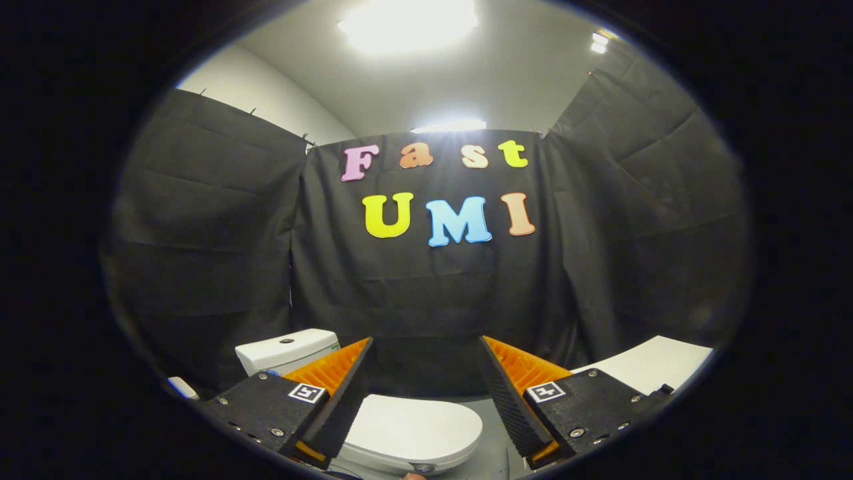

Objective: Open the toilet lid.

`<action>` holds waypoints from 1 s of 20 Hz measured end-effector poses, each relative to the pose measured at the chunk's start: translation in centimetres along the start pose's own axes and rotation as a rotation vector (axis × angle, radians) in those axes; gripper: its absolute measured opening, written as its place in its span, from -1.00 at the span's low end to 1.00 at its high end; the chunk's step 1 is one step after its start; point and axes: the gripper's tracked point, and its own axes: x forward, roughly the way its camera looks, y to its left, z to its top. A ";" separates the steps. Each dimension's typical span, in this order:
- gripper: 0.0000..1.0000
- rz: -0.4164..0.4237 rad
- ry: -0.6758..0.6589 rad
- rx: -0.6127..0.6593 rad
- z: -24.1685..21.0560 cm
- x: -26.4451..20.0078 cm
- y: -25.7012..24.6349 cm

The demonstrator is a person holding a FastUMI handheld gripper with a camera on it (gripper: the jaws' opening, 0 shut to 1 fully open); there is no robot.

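- The toilet (373,427) stands low against the black cloth wall (426,287), its white cistern (286,350) behind and its lid (413,427) lying closed and flat; the bowl sits below and between the fingers, nearer the left one.
- A white worktop (656,363) runs beside the toilet, on the side away from the cistern; a wide swing toward the lid could likely knock the gripper against it.
- The gripper (425,380) hovers above the lid with its fingers spread wide and nothing held, pointing more at the wall than at the toilet; the approach would probably overshoot unless it tips downward.
- The lid's front edge looks thin and smooth, so a finger hooked under it may well slip off, or catch the seat along with it.
- A small button (287,341) tops the cistern; a lid flung back hard could strike the tank just below it.
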 end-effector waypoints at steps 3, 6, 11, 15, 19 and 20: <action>0.87 -0.012 0.016 -0.006 -2.7 1.3 0.2; 0.87 -0.035 0.044 0.011 -6.1 2.7 1.0; 0.87 -0.009 0.177 0.215 -14.1 4.5 5.9; 0.92 -0.030 0.260 0.414 -19.4 4.7 8.7; 0.92 -0.063 0.332 0.569 -24.2 4.1 10.9; 0.92 -0.071 0.346 0.610 -25.5 3.8 11.0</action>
